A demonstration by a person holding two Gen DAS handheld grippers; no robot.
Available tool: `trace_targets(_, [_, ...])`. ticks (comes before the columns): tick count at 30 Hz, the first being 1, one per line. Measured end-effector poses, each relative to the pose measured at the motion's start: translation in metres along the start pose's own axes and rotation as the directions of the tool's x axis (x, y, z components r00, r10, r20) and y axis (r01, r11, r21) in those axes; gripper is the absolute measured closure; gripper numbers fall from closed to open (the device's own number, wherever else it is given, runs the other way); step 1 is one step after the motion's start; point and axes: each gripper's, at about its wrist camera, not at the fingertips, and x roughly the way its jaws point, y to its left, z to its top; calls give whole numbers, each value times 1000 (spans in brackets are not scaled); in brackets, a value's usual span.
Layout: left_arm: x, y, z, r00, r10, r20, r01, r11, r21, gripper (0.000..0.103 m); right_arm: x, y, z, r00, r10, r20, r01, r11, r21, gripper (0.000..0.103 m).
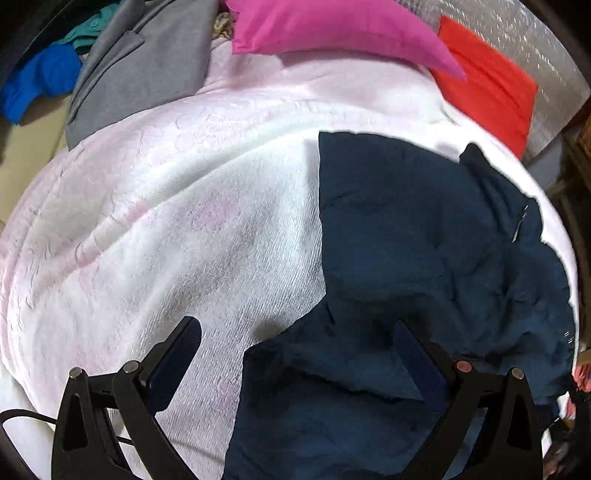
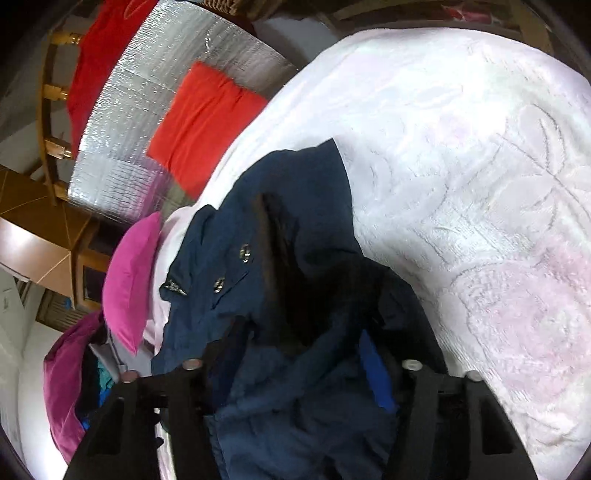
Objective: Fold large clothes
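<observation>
Navy garment (image 1: 424, 251) lies crumpled on a white and pale pink blanket (image 1: 166, 240), under both hand-held grippers.

The left hand-held gripper (image 1: 299, 332) hangs with its fingers spread wide: the right finger is over the navy cloth, the left finger over bare blanket, nothing held between them. In the right wrist view the navy garment (image 2: 295, 229), with metal snaps showing, bunches up between the fingers of the right hand-held gripper (image 2: 295, 354); whether that one pinches the cloth I cannot tell. Past the blanket lie a pink pillow (image 1: 332, 29), an orange-red folded cloth (image 1: 487, 85), a grey garment (image 1: 140, 70), and a blue cloth (image 1: 40, 81).
</observation>
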Motion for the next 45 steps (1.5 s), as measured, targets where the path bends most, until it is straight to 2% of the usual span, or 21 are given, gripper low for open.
trace_targets(2, [4, -2, 0, 1000, 1, -11, 0, 1000, 14, 0, 2, 11, -3, 998, -51, 20, 52, 996, -69, 66])
trace_targets(4, [6, -5, 1, 1000, 0, -10, 0, 1000, 23, 0, -2, 24, -7, 994, -88, 65, 96, 985, -143, 70])
trace_targets(7, [8, -6, 3, 1000, 9, -3, -8, 999, 31, 0, -11, 35, -11, 989, -77, 127, 100, 976, -191, 72])
trace_targets(11, [13, -6, 5, 1000, 10, -17, -9, 1000, 28, 0, 0, 26, -12, 992, -101, 81, 114, 977, -179, 72])
trace_targets(13, [16, -7, 5, 1000, 2, -25, -2, 1000, 13, 0, -1, 25, -13, 995, -80, 60, 88, 984, -153, 69])
trace_targets(15, [16, -6, 6, 1000, -7, -27, 7, 1000, -1, 0, -5, 29, -15, 997, -61, 37, 66, 989, -136, 56])
trace_targets(16, [13, -4, 4, 1000, -11, -25, 11, 1000, -3, 0, -7, 32, -17, 999, -37, 27, 40, 991, -130, 43])
trace_targets(17, [11, -4, 4, 1000, -15, -22, 15, 1000, -4, 0, -8, 35, -20, 999, -23, 24, 26, 991, -129, 38])
trace_targets(21, [-13, -5, 2, 998, -59, 29, 59, 998, 5, 0, -13, 48, -34, 1000, 3, 10, -1, 990, -142, 38])
trace_targets(25, [-37, -17, 0, 984, -132, 121, 125, 990, 64, 0, -8, 60, -58, 988, 128, -91, -139, 983, -123, 38])
trace_targets(28, [-35, -34, -6, 983, -154, 103, 139, 981, 138, 0, 11, 76, -75, 959, 202, -197, -226, 968, -106, 38])
trace_targets(33, [-15, -49, -14, 997, -75, 32, 68, 981, 180, 0, 48, 94, -93, 922, 249, -296, -273, 961, -42, 38])
trace_targets(35, [-14, -48, -15, 998, -63, 27, 57, 982, 182, 0, 62, 97, -96, 926, 228, -301, -248, 968, -30, 38])
trace_targets(40, [-6, -43, -16, 999, -33, 5, 31, 983, 180, 0, 78, 101, -92, 953, 196, -230, -202, 979, -4, 39])
trace_targets(42, [-4, -42, -16, 1000, -29, -3, 29, 984, 177, 0, 77, 101, -89, 957, 193, -214, -200, 980, -9, 43])
trace_targets(45, [-5, -43, -16, 1000, -32, 0, 31, 984, 176, 0, 76, 106, -86, 965, 176, -196, -191, 980, -60, 57])
